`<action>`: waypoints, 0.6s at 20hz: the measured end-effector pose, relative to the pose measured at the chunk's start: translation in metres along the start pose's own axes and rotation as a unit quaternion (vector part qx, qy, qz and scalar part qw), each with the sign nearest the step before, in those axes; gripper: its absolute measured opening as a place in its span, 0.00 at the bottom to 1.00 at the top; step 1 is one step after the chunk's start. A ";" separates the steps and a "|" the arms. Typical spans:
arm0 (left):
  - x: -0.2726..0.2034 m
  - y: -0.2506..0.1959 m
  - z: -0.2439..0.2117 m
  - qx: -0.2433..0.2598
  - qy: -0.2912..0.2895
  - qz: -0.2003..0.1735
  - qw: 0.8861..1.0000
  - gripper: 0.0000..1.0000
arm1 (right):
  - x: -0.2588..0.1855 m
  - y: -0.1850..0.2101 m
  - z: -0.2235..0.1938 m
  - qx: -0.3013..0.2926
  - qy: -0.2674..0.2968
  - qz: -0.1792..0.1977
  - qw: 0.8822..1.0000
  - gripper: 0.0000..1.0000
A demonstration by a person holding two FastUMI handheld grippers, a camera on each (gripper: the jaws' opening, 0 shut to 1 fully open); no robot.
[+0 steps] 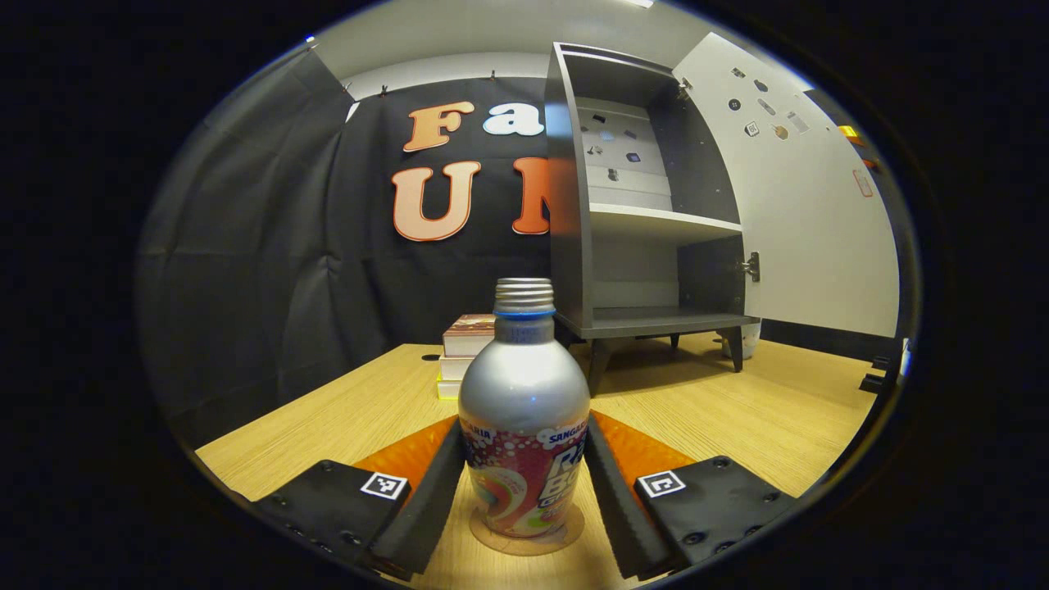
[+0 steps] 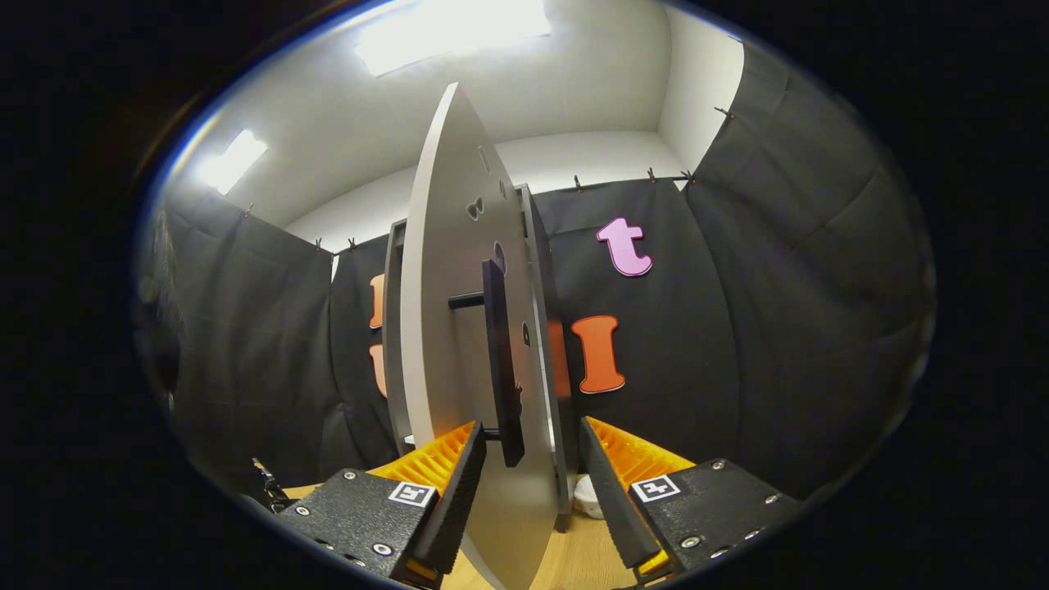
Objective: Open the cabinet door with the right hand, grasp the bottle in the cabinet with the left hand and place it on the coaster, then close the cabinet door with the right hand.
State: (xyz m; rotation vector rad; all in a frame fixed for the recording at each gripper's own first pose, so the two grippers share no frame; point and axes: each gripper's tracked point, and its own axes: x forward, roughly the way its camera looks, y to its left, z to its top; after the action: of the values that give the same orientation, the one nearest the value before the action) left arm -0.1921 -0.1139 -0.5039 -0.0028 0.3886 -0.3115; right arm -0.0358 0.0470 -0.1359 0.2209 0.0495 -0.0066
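Now: silver metal bottle with red label [image 1: 524, 410] upright on round brown coaster [image 1: 524, 537], near wooden table's front edge | left gripper [image 1: 524, 492] clamps bottle | right gripper [image 2: 529, 483] open astride white cabinet door [image 2: 447, 328], beside its black bar handle [image 2: 501, 360].

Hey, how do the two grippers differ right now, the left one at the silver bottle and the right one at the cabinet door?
The left gripper brackets the silver bottle with the colourful label, which stands on the round brown coaster; the right gripper straddles the edge of the pale grey cabinet door near its dark bar handle. The left fingers sit close against the bottle; the right fingers stand visibly apart from the door. Both point forward over the wooden table.
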 end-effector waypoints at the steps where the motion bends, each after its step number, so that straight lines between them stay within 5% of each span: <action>1: -0.002 0.000 0.003 0.004 -0.003 0.000 1.000 0.87 | 0.000 0.000 0.000 0.001 0.000 0.000 1.000 0.72; 12: -0.012 0.001 0.095 0.009 -0.054 0.008 0.998 0.88 | 0.001 0.002 0.001 -0.001 -0.006 0.014 1.000 0.72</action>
State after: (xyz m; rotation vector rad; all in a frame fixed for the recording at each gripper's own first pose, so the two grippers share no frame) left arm -0.1673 -0.1148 -0.4112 0.0010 0.2786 -0.2972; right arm -0.0343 0.0492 -0.1346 0.2187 0.0354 0.0202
